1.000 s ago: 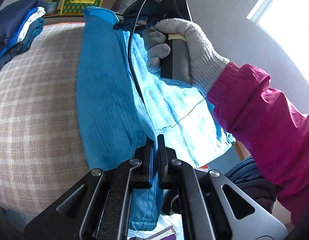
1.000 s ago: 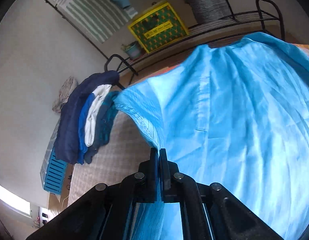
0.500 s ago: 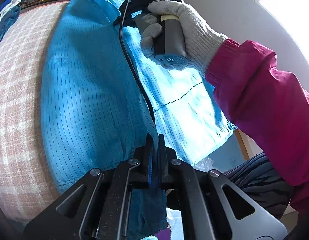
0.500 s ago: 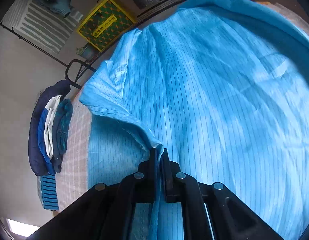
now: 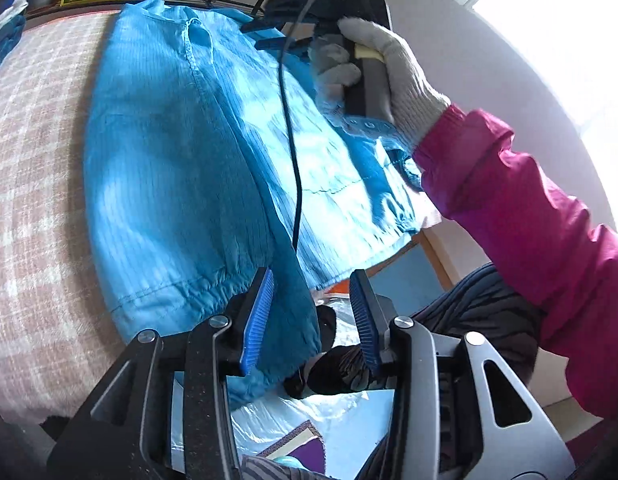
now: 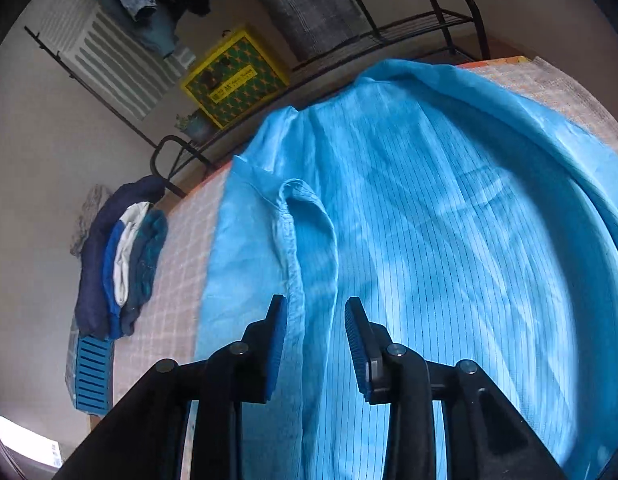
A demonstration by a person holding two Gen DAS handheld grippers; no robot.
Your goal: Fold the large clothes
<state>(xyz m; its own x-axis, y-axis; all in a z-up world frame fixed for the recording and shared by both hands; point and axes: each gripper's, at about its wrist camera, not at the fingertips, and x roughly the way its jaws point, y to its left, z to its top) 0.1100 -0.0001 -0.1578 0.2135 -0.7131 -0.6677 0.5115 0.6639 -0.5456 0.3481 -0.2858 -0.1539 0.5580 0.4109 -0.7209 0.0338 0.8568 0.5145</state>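
A large light-blue pinstriped garment [image 5: 181, 168] lies spread on the plaid-covered surface [image 5: 33, 216], one side folded over on itself. My left gripper [image 5: 311, 314] is at its near hem corner. Its jaws are opening, and the corner hangs loose between the blue pads without being pressed. My right gripper [image 6: 316, 330] hovers over the garment [image 6: 449, 240] near a folded seam edge [image 6: 293, 240]. Its jaws are opening too, and the cloth under them lies free. In the left wrist view the right gripper [image 5: 261, 35] sits at the garment's far end, held by a gloved hand [image 5: 393, 64].
A stack of folded dark and blue clothes [image 6: 121, 256] lies at the surface's far left. Behind stand a black metal rack [image 6: 389, 28], a yellow-green box [image 6: 233, 80] and a blue crate [image 6: 91, 376]. A pink sleeve [image 5: 529, 208] and a black cable [image 5: 289, 128] cross the garment's right side.
Both grippers were shut on the garment's edge and carried it across the plaid surface. Now both have opened and the fold lies flat.
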